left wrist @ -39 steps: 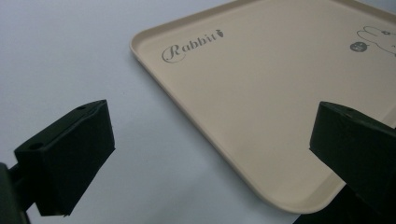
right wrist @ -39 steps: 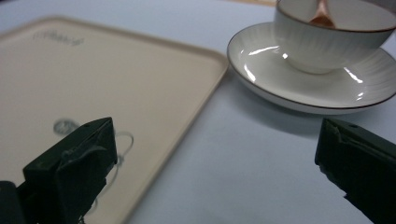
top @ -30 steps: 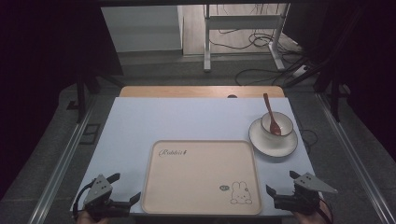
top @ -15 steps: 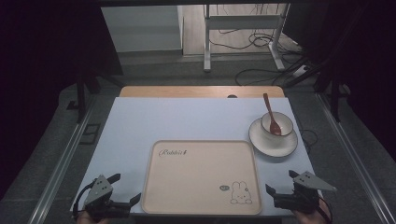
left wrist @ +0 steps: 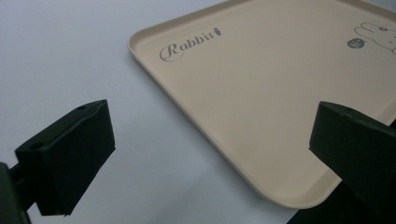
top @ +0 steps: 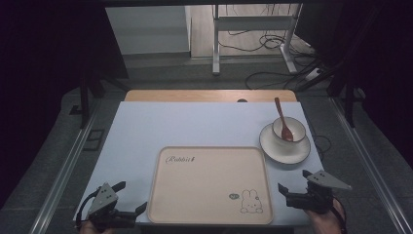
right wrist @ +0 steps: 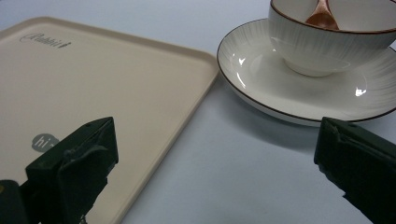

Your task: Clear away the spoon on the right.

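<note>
Lying flat near the front edge of the pale blue table top (top: 195, 126) is a beige tray (top: 214, 185), a shallow rectangle with rounded corners and a low raised rim. It carries the word "Rabbit" in script at its far left corner and a small rabbit drawing with a round grey "hi" badge at its near right corner. The tray holds nothing.

Just beyond the tray's far right corner stands a white saucer (top: 285, 146) with a thin dark rim and fine ribbing. The saucer's edge comes very close to the tray's rim; whether the two touch cannot be told. A white cup (top: 287, 129) with the same dark rim sits upright in the middle of the saucer, and a reddish-brown spoon (top: 282, 119) rests in it, bowl down inside the cup, handle leaning away over the far rim.

The left gripper (top: 127, 201) is held at the near left corner of the table, just beside the tray's near left corner. Its black jaws stand wide apart with nothing between them; in the left gripper view the tray's corner lies ahead between the two jaws.

The right gripper (top: 294, 180) is held at the near right, just beside the tray's right edge and near the saucer. Its jaws are also spread wide and grip nothing; the right gripper view looks across bare table between tray edge and saucer
</note>
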The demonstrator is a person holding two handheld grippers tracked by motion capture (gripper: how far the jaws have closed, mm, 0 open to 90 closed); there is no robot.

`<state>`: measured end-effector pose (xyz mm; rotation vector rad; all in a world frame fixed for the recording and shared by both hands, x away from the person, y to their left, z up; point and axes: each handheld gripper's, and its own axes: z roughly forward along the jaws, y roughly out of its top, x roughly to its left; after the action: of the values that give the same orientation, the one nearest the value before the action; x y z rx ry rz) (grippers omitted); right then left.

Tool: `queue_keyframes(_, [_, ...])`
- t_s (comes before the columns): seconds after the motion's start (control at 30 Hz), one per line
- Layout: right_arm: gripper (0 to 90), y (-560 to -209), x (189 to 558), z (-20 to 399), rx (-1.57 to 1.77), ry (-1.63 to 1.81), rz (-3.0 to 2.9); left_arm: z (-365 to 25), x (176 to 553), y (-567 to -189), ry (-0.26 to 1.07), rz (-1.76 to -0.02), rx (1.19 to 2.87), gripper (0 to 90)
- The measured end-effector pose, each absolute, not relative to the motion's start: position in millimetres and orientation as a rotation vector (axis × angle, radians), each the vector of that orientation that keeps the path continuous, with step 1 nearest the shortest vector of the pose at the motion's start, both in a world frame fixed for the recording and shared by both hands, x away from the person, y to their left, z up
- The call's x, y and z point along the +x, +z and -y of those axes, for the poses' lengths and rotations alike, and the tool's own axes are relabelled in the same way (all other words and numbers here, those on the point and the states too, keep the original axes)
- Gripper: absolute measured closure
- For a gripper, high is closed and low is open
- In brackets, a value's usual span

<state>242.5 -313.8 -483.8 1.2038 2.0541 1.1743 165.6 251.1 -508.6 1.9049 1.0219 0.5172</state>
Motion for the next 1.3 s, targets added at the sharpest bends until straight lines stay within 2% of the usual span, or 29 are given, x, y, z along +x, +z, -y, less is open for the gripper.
queue_keyframes(0.73, [0.0,-459.4,297.6,311.3,1.217,1.154,-2.055,-252.1,165.2,-508.7,0.513,-1.024,1.898,0.0])
queue_keyframes(1.3, [0.0,-447.4,355.7,316.9,1.344,1.032,-2.053,-252.7,165.1,-508.8,0.509,-1.022,1.895,0.0])
